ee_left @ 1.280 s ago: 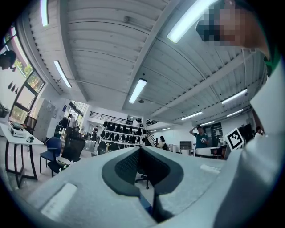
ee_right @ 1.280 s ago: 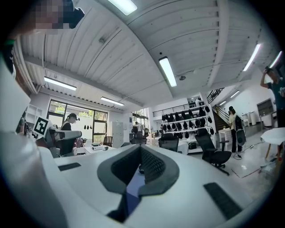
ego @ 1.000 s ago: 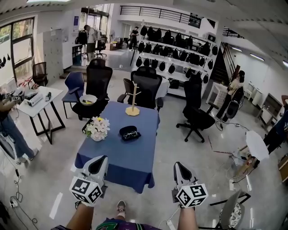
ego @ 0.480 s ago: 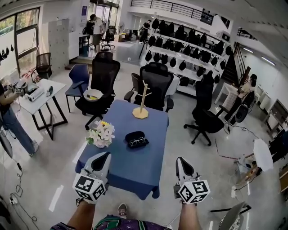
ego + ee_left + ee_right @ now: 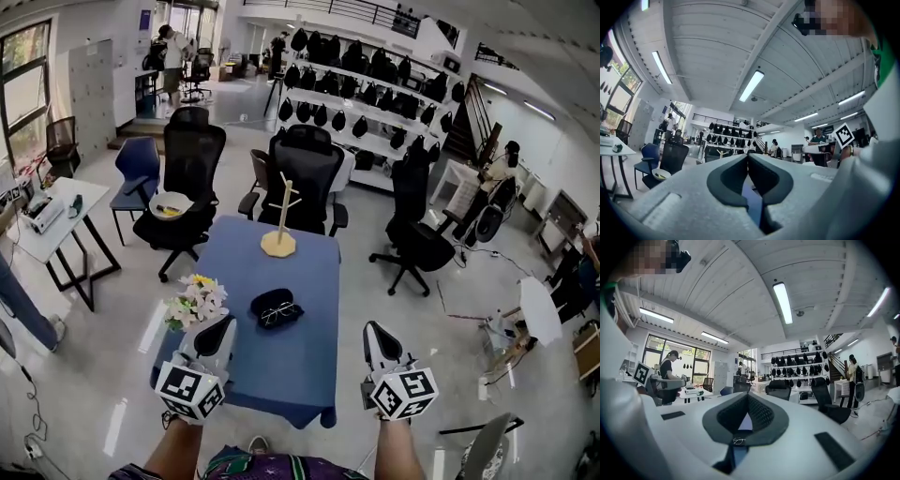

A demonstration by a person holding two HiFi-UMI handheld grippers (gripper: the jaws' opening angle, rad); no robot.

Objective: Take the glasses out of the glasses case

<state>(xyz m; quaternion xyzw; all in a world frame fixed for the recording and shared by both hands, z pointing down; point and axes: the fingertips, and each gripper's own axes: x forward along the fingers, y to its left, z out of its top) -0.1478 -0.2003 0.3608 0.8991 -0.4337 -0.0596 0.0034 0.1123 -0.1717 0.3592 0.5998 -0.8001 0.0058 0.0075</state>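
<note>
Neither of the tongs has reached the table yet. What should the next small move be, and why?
Probably move both tongs forward and down toward the glasses case on the blue table, opening them on the way. The left tongs and right tongs are shut, hold nothing, and hang short of the case, where the glasses lie.

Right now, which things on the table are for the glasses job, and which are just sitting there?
For the job:
glasses case, open
glasses, lying in the case
left gripper and right gripper, both shut and empty

Just sitting there:
flowers
wooden stand
</note>
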